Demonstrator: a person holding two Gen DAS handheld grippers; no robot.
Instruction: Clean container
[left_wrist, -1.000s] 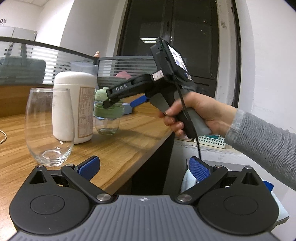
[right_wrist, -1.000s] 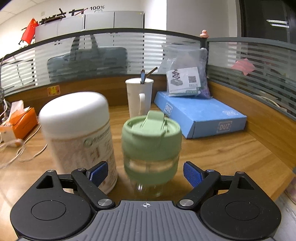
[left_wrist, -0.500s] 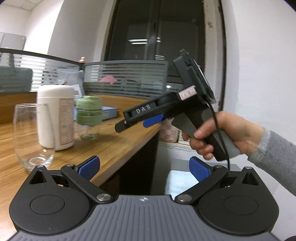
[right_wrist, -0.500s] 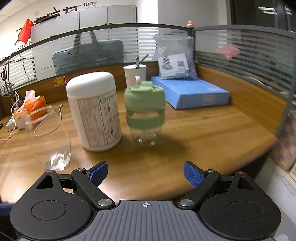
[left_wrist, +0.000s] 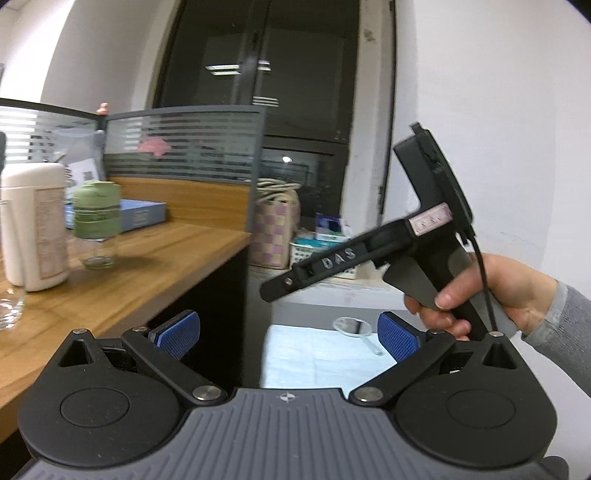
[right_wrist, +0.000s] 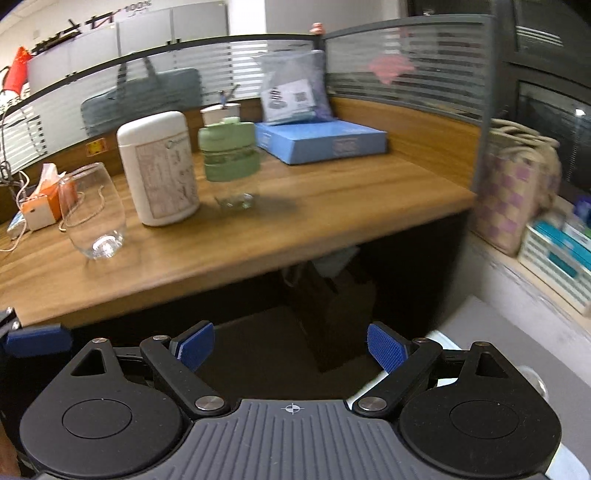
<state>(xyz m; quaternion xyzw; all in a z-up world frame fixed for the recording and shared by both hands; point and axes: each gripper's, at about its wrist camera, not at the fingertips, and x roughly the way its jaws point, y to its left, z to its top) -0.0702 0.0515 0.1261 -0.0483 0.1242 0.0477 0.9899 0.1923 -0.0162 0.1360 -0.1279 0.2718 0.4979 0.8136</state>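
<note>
On the wooden desk (right_wrist: 332, 229) stands a glass cup with a green lid (right_wrist: 231, 162), next to a tall white canister (right_wrist: 159, 170) and an empty stemless glass (right_wrist: 92, 210). In the left wrist view the green-lidded cup (left_wrist: 96, 225) and the canister (left_wrist: 33, 225) sit far left. My right gripper (right_wrist: 290, 347) is open and empty, off the desk's front edge and well back from the cup. My left gripper (left_wrist: 288, 334) is also open and empty, past the desk's corner. A hand (left_wrist: 517, 295) holds the right gripper (left_wrist: 275, 290) to its right.
A blue box (right_wrist: 321, 140), a white mug (right_wrist: 221, 112) and an orange tissue box (right_wrist: 44, 195) sit further back on the desk. A checkered bag (right_wrist: 517, 195) and a white basket (right_wrist: 554, 258) stand right of the desk. Below lies a pale blue cloth (left_wrist: 317, 354).
Both grippers have drawn back from the desk and swung right. The green-lidded cup, close between the right fingers a second ago, is now far off. Both stay open.
</note>
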